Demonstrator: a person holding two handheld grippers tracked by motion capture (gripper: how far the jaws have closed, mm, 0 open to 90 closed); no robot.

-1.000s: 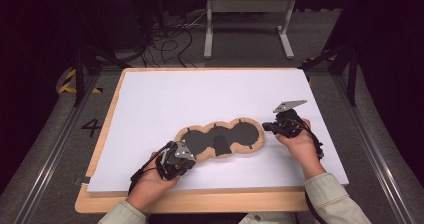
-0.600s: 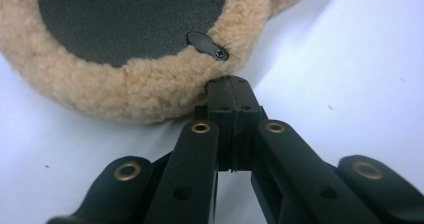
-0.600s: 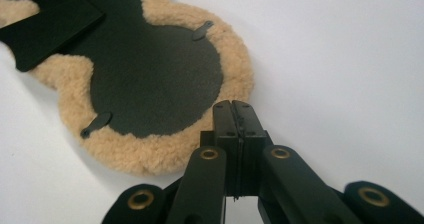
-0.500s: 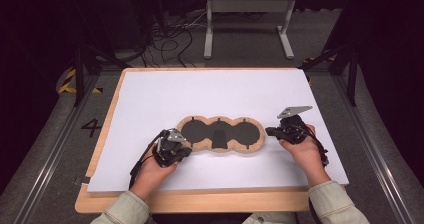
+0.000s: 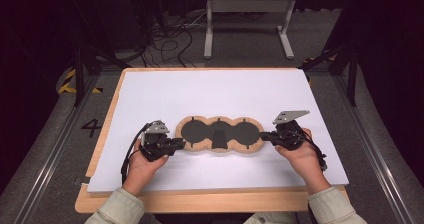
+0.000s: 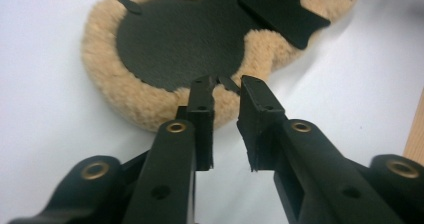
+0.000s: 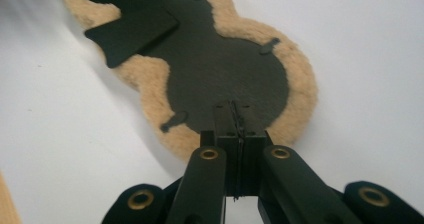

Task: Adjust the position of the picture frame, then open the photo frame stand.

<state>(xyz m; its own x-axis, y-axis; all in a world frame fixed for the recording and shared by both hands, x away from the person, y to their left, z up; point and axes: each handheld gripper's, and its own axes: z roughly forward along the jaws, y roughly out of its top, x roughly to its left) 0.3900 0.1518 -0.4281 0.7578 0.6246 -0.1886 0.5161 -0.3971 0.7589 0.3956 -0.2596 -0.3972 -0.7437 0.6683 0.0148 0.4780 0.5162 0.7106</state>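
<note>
1. The work in hand looks like laying out a three-lobed fleece pad [image 5: 220,134] flat. That seems nearly done. The pad lies spread out lengthwise, black side up, across the near middle of the table, with its tan fleece rim showing all round.
2. What seems left is letting go at both ends and pulling the hands away. One end is being freed and the other is not yet.
3. The left gripper [image 5: 181,143] sits at the pad's left end. Its jaws have just been opening and now stand narrowly apart. In the left gripper view, a small black tab [image 6: 227,82] at the rim lies between the tips, and the pads are not pressing on it.
4. The right gripper [image 5: 264,135] is at the pad's right end. In the right gripper view its jaws are pressed together at the rim and appear to pinch the thin black edge there.
5. The room is dark, with a grey floor, loose cables [image 5: 165,39] and a pale metal stand [image 5: 247,4] beyond the table.
6. The wooden table [image 5: 200,201] carries a white sheet [image 5: 215,91] that covers most of its top.
7. A "4" [image 5: 91,127] is marked on the floor to the left of the table. Yellow-and-black tape [image 5: 67,84] lies farther back.
</note>
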